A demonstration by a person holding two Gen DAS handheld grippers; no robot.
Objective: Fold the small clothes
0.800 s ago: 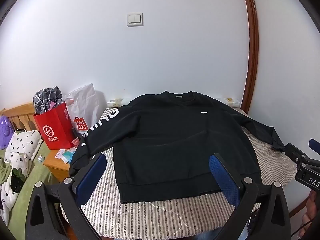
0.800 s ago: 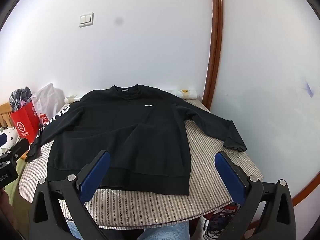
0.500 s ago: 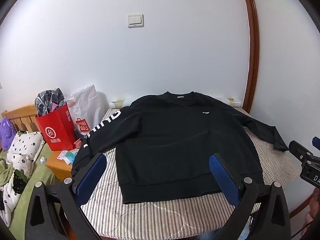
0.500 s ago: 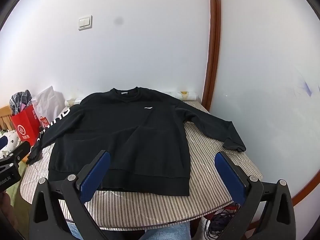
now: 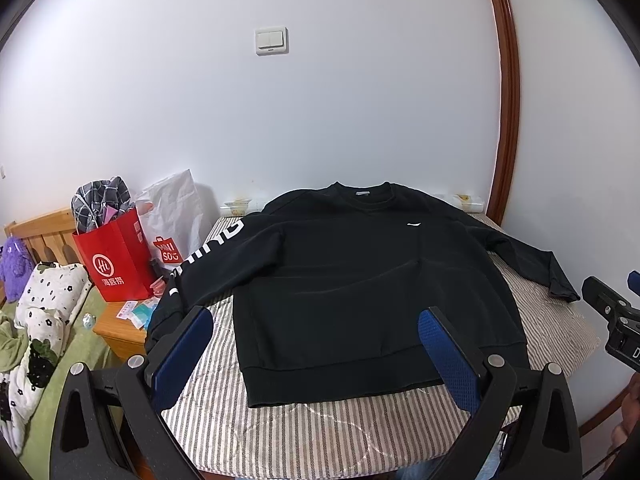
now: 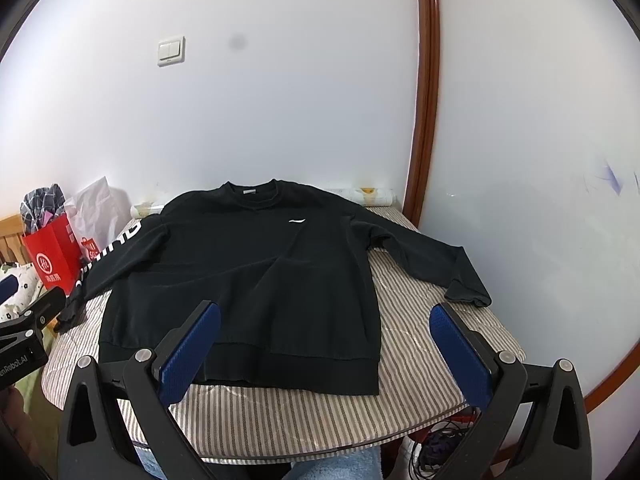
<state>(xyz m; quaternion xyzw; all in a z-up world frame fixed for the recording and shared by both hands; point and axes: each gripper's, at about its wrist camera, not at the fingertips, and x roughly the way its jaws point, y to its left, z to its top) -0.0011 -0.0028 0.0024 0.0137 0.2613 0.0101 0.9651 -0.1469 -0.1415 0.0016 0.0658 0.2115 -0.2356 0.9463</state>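
Observation:
A black sweatshirt (image 5: 344, 280) (image 6: 256, 280) lies flat, front up, on a striped table cover (image 5: 312, 424) (image 6: 280, 416), collar toward the wall. Its left sleeve, printed with white letters (image 5: 212, 248), hangs over the table's left edge. The right sleeve (image 6: 436, 260) stretches toward the right edge. My left gripper (image 5: 316, 340) hovers open above the sweatshirt's hem, nothing between its blue pads. My right gripper (image 6: 326, 338) is open too, over the hem's right corner, holding nothing. Each gripper shows at the edge of the other's view.
A red paper bag (image 5: 114, 258) and a white shopping bag (image 5: 176, 216) stand on a wooden nightstand (image 5: 120, 328) left of the table. A bed with a spotted quilt (image 5: 36, 312) lies farther left. A white wall and brown door frame (image 6: 424, 100) close the back.
Both views have shifted slightly; the sweatshirt sits a little farther right and higher in the left wrist view. The sweatshirt itself has not moved and both grippers stay open.

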